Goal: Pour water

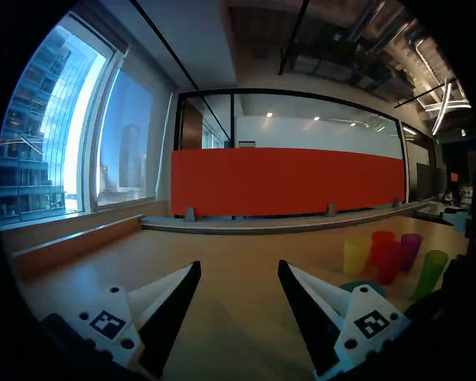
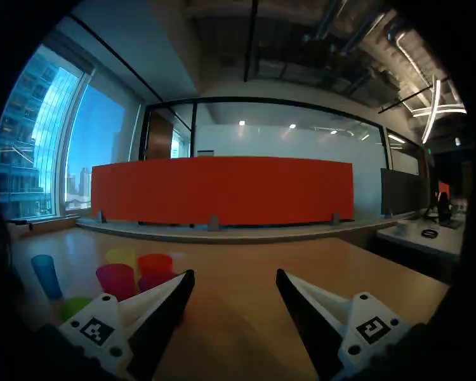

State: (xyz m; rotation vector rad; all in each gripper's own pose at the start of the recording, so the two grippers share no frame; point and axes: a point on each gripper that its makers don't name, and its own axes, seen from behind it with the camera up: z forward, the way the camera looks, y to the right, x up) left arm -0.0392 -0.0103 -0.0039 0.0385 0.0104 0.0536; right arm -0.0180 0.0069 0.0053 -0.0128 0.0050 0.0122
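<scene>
A cluster of coloured plastic cups stands on the wooden table. In the left gripper view they are at the right: a yellow cup (image 1: pixel 355 254), a red cup (image 1: pixel 382 243), a purple cup (image 1: pixel 411 247) and a green cup (image 1: pixel 433 273). My left gripper (image 1: pixel 238 267) is open with nothing between its fingers, to the left of the cups. In the right gripper view the cups are at the lower left: a blue cup (image 2: pixel 46 275), a magenta cup (image 2: pixel 115 279), an orange-red cup (image 2: pixel 154 261) and a yellow cup (image 2: pixel 120 255). My right gripper (image 2: pixel 235 274) is open and holds nothing, with its left finger partly covering the cups.
A long red partition (image 2: pixel 222 190) on a grey ledge closes the far edge of the table (image 2: pixel 251 254). Tall windows (image 1: pixel 54 146) run along the left. A second desk (image 2: pixel 428 238) with small items stands to the right, beyond the table's edge.
</scene>
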